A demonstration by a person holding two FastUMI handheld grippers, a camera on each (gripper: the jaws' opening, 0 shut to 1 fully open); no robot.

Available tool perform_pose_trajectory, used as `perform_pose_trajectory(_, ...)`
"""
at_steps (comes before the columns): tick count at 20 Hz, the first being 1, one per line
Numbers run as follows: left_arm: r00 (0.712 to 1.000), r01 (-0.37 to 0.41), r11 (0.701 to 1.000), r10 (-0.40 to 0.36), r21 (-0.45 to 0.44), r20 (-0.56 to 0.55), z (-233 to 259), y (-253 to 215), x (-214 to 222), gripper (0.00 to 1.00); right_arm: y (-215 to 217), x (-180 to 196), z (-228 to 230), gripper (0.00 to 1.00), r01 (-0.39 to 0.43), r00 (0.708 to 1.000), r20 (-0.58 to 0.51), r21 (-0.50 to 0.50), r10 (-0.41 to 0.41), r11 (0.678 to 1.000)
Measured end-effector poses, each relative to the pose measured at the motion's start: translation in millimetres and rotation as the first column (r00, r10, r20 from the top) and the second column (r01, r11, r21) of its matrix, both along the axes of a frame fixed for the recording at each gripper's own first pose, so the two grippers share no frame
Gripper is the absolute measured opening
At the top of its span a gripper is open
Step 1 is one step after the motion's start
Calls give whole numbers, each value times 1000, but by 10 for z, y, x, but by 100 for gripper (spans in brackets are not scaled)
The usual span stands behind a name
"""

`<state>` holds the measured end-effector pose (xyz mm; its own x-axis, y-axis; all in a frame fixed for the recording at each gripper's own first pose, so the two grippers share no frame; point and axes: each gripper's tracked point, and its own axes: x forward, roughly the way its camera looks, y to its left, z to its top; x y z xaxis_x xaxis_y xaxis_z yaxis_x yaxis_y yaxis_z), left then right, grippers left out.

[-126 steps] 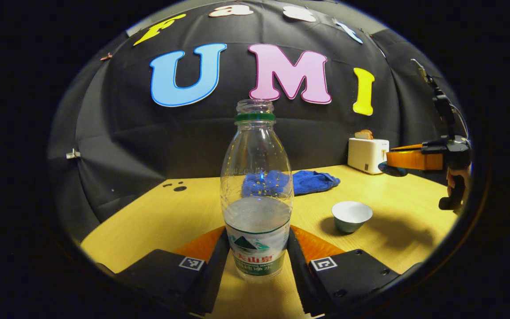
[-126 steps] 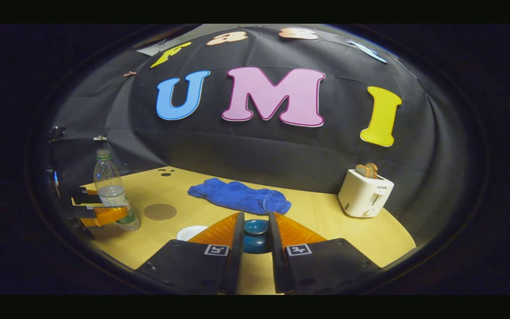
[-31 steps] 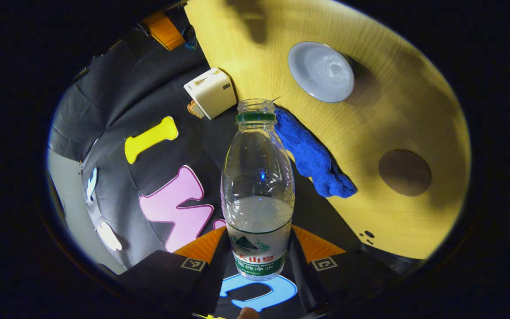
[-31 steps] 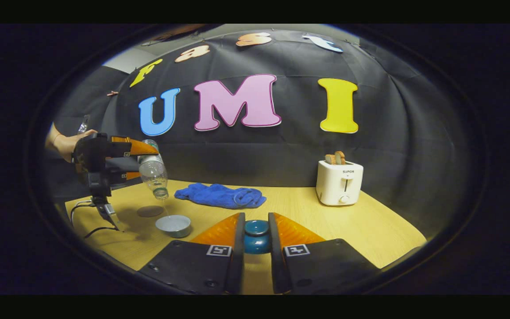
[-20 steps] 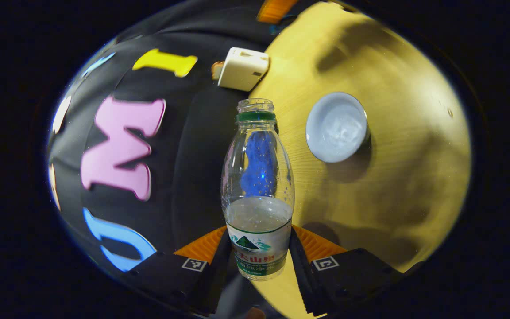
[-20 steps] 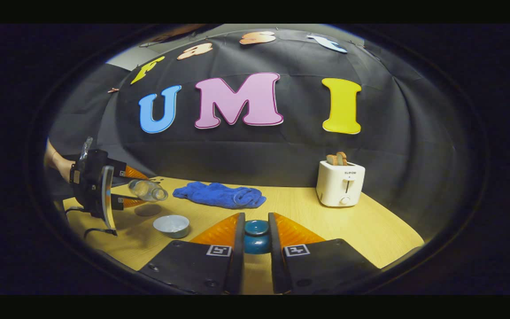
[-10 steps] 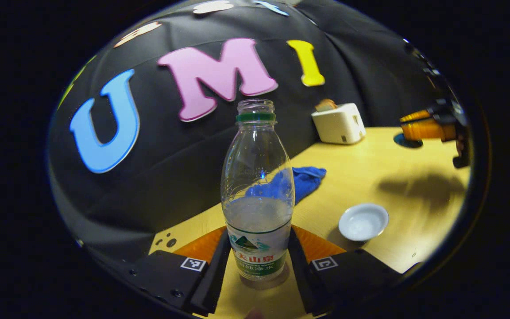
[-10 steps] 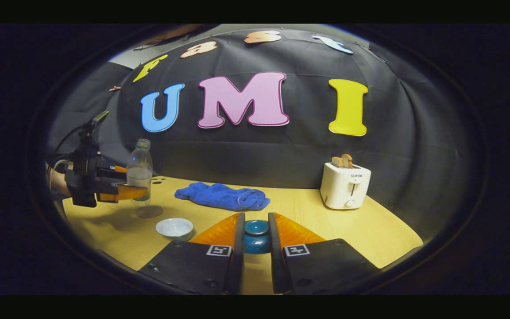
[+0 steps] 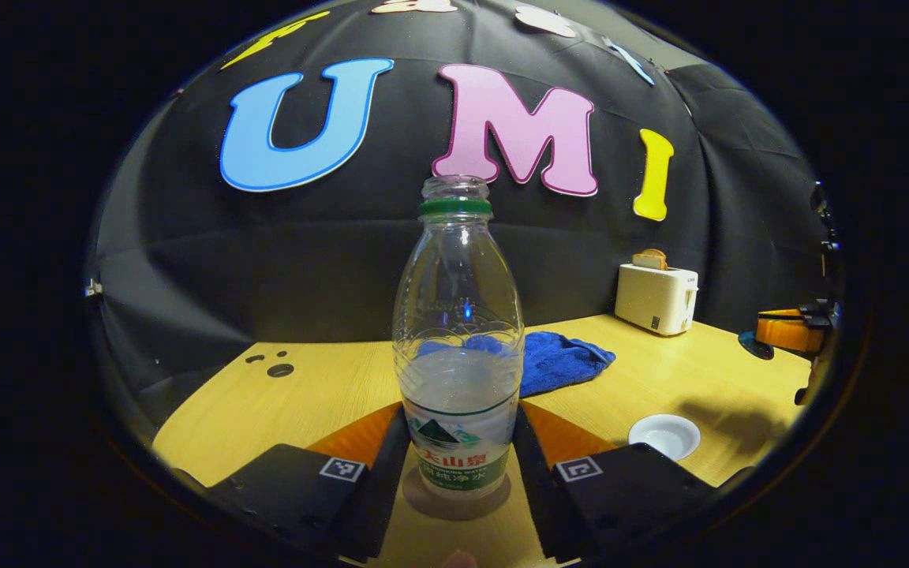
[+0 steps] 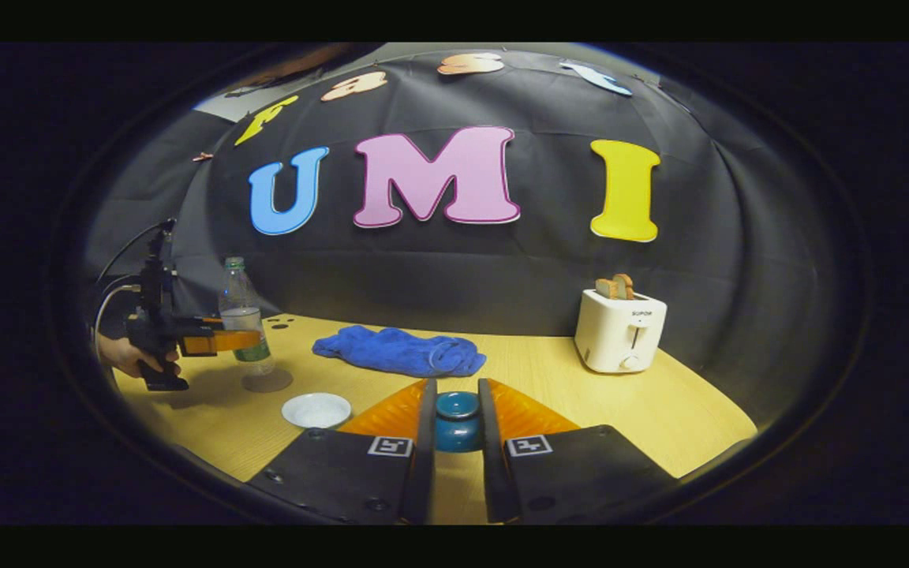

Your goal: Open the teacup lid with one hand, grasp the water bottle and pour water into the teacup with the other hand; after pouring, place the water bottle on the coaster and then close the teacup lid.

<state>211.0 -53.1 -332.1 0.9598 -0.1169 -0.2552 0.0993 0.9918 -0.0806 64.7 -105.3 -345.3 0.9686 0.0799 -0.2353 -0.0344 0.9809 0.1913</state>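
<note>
In the left gripper view my left gripper (image 9: 460,418) is shut on the clear water bottle (image 9: 458,331), upright, uncapped and part full. A brown coaster (image 9: 454,502) lies right under its base; contact is unclear. The open white-and-blue teacup (image 9: 663,435) sits low to the right. In the right gripper view my right gripper (image 10: 455,394) is shut on the blue teacup lid (image 10: 457,422), held above the table. There the left gripper (image 10: 222,341) holds the bottle (image 10: 243,315) over the coaster (image 10: 267,381), with the teacup (image 10: 316,410) just right of it.
A crumpled blue towel (image 10: 399,351) lies at the back middle of the wooden table (image 10: 660,410). A white toaster (image 10: 620,330) with bread stands at the back right. A hand (image 10: 127,355) and cables show behind the left gripper. My right gripper (image 9: 782,331) shows at the far right.
The bottle went from tipped over the teacup back to upright, then moved left and down over the coaster. The right gripper has kept the lid nearly still.
</note>
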Motion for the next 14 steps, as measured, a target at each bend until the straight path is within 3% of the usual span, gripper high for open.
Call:
perform_pose_trajectory(7, 999, -12, 1000, 12, -6, -37, -251, 26, 20, 76, 57, 51, 18, 24, -3, 1000, 1, -1, 3, 1000)
perform_pose_trajectory(8, 999, -14, 1000, 14, -4, -42, -267, 37, 16, 75, 69, 45, 12, 28, -5, 1000, 1, -1, 5, 1000)
perform_pose_trajectory(10, 999, -18, 1000, 18, -12, -45, -274, 46, 2, 78, 80, 51, 12, 24, -6, 1000, -1, 3, 6, 1000)
perform_pose_trajectory(11, 998, -18, 1000, 17, -22, -59, -337, 31, -29, 75, 86, 56, 18, 29, -5, 1000, 0, 5, 5, 1000)
perform_pose_trajectory(12, 997, -19, 999, 16, -35, -76, -371, 28, -46, 80, 93, 59, 20, 24, -5, 1000, 1, 8, 5, 1000)
perform_pose_trajectory(14, 996, -25, 998, 20, -56, -81, -404, 41, -71, 80, 98, 65, 14, 24, -5, 1000, 1, 10, 5, 1000)
